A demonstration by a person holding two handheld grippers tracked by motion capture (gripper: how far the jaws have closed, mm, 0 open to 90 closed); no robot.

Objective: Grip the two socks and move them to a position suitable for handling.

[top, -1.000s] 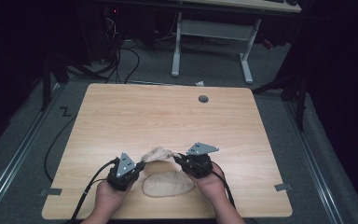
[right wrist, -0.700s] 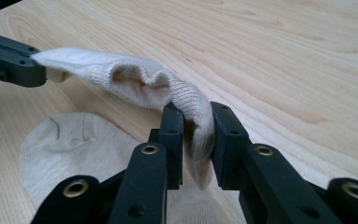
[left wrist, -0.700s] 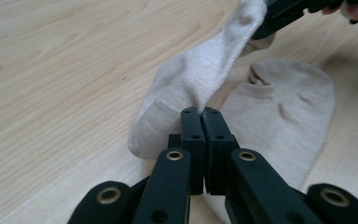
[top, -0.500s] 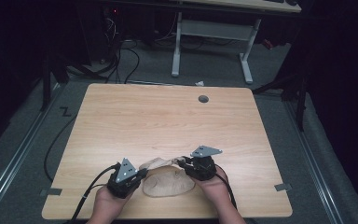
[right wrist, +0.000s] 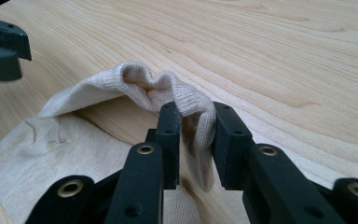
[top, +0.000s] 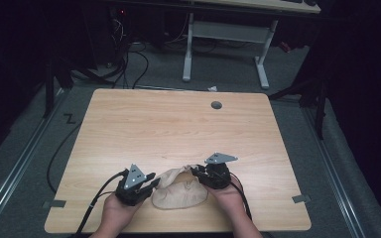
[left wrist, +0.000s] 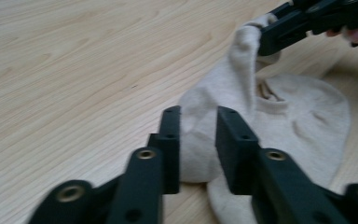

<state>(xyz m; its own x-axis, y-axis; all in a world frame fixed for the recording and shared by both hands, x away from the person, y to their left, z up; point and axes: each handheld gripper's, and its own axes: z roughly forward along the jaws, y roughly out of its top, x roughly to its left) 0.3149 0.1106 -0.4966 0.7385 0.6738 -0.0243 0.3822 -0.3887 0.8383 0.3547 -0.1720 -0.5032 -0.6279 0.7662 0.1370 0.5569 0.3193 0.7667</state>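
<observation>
A beige sock lies on the wooden table near its front edge, between my two grippers. My left gripper sits at the sock's left end. Its jaws have just been opening and stand apart, with the sock's toe lying beyond the gap and no pad pressing it. My right gripper is shut on the ribbed cuff and holds it a little above the table. The cuff fills the space between its jaws. It also appears at the top right of the left gripper view.
A round cable hole sits near the table's far edge. Behind the table stands a white desk frame, with cables on the floor. Bare wood stretches beyond the sock.
The left jaws have opened and let go of the sock, whose left part has sunk onto the table. The right gripper still holds the cuff, slightly lower than before.
</observation>
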